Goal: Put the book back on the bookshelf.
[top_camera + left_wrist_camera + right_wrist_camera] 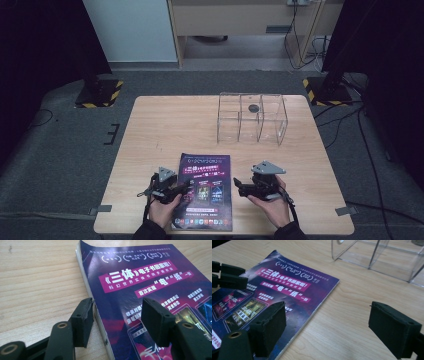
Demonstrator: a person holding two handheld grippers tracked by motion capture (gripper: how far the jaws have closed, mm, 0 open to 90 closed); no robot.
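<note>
Where it lies flat: purple magazine (205, 196), glossy | left hand-held gripper (117, 315) astride its edge, unclamped | right hand-held gripper (327, 327) agape

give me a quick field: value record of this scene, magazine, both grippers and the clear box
magazine: purple cover, lies flat at the table's near edge
left gripper: jaws open, astride the magazine's left edge, one pad over the cover, one beside the edge
right gripper: jaws wide open, nothing between them, at the magazine's right edge
clear box: transparent, divided into compartments, at the far side
table: light wood
</note>
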